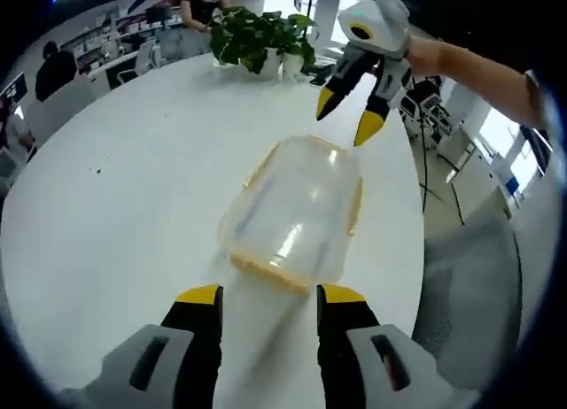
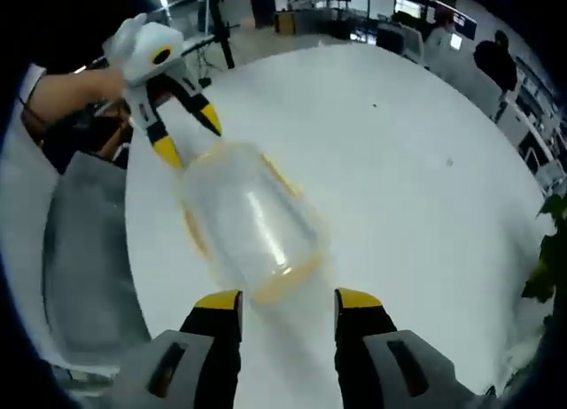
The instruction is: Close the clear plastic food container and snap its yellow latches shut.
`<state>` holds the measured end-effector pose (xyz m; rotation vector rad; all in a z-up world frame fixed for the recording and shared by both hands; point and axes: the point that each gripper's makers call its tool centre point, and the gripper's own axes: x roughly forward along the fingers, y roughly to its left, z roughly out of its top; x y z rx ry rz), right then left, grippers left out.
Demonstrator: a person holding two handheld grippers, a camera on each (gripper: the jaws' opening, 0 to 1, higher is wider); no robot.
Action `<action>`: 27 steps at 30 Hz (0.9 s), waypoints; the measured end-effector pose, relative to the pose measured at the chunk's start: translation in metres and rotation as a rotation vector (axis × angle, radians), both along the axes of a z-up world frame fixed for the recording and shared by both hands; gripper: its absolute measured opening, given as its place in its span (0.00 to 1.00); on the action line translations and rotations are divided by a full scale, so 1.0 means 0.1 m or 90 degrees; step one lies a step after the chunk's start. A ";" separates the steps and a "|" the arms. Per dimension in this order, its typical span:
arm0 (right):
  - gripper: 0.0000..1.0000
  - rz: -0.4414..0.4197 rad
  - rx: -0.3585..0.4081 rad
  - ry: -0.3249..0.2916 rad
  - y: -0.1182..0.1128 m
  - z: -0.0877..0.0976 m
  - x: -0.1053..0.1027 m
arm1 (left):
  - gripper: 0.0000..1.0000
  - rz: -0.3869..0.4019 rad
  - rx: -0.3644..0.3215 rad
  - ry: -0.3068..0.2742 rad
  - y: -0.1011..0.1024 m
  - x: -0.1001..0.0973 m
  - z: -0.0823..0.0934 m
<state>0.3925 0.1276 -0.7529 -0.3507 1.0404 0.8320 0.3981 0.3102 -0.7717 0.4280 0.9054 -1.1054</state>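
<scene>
A clear plastic food container with yellow latches along its rim lies on the white round table. In the left gripper view my left gripper stands open just short of its near end, holding nothing. The right gripper hovers open above the container's far end, held by a person's hand. From the right gripper view the container looks blurred, and my right gripper is open at its near end. The left gripper is open at the far end. Whether the latches are snapped I cannot tell.
A potted green plant stands at the table's far side. A grey chair sits beside the table edge, and it shows again as the grey chair. Office desks and seated people fill the background.
</scene>
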 end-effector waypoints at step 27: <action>0.37 -0.282 0.064 0.123 0.10 -0.25 0.13 | 0.44 0.282 -0.071 0.149 -0.26 -0.07 -0.08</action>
